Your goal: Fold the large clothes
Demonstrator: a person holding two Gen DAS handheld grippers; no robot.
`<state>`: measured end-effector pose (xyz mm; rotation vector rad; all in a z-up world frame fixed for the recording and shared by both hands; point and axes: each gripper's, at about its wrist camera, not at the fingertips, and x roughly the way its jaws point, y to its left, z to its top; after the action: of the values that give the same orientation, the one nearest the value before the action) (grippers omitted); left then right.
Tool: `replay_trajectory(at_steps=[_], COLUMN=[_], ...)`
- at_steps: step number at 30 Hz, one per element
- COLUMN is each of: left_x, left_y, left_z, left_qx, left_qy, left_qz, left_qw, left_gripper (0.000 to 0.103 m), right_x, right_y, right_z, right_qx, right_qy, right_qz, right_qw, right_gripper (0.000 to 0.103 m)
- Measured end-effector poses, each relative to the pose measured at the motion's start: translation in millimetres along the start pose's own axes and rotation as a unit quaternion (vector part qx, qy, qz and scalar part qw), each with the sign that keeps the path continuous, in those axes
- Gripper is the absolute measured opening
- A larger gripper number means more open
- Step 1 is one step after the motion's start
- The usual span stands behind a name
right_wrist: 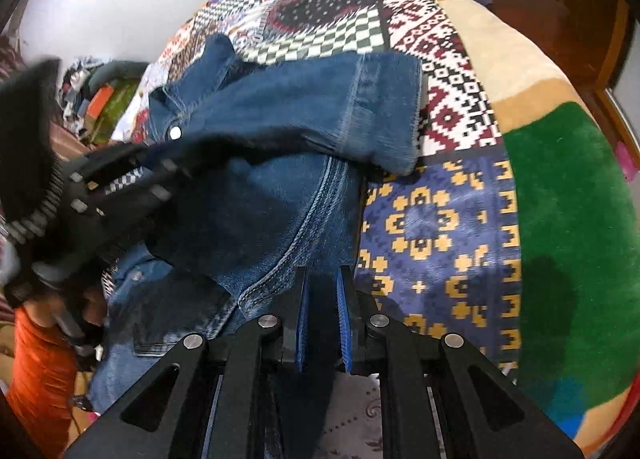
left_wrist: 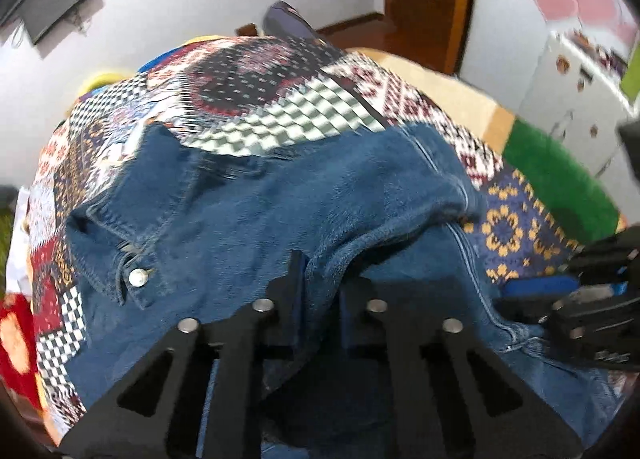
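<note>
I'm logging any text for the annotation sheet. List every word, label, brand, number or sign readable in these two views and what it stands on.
No readable text in either view.
Denim jacket: its snap button shows no legible marking.
Patchwork blanket: patterns only, no lettering.
White cabinet: small stickers or magnets, too blurred to read.
Left tool and right tool: no labels visible.

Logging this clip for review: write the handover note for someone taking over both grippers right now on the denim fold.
Left gripper: shut on a raised ridge of the denim jacket.
Right gripper: at the jacket's near edge; whether it pinches cloth cannot be told.
The jacket lies on the patterned blanket, collar and snap button to the left; one sleeve is already folded across the body.
Left to do: lay down the lifted section, then finish and flatten the fold.
</note>
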<state>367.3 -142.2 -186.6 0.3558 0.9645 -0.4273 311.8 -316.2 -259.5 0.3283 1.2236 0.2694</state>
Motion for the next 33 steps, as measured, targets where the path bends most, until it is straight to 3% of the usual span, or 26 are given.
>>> replay_trajectory(at_steps=[6, 11, 15, 17, 20, 22, 29, 33], left_x=[-46, -83, -88, -78, -63, -56, -52, -55], left_y=[61, 120, 155, 158, 159, 159, 170, 173], left_z=[-6, -42, -93, -121, -156, -174, -219, -229], left_qx=[-0.091, -0.172, -0.245, -0.257, -0.282, -0.296, -0.346, -0.344], left_qy=[-0.056, -0.082, -0.065, -0.040, -0.015, -0.005, 0.002, 0.007], left_qz=[0.028, 0.062, 0.022, 0.024, 0.014, 0.013, 0.014, 0.039], left_qw=[0.9939, 0.9796, 0.9672, 0.9653, 0.9592, 0.9550, 0.9381, 0.9380], left_gripper=[0.008, 0.007, 0.007, 0.010, 0.022, 0.036, 0.053, 0.056], right_x=[6, 10, 10, 11, 13, 14, 15, 15], right_y=[0, 5, 12, 13, 14, 13, 18, 18], right_z=[-1, -3, -4, -5, -6, -5, -5, -5], right_qx=[-0.004, -0.026, -0.045, -0.047, -0.047, -0.044, -0.048, -0.049], right_qy=[0.004, 0.004, 0.001, 0.003, 0.004, 0.004, 0.005, 0.003], right_qz=[-0.010, -0.033, -0.044, -0.047, -0.054, -0.054, -0.068, -0.072], right_qw=[1.000, 0.999, 0.998, 0.998, 0.997, 0.998, 0.996, 0.996], right_gripper=[0.010, 0.010, 0.010, 0.010, 0.010, 0.010, 0.010, 0.010])
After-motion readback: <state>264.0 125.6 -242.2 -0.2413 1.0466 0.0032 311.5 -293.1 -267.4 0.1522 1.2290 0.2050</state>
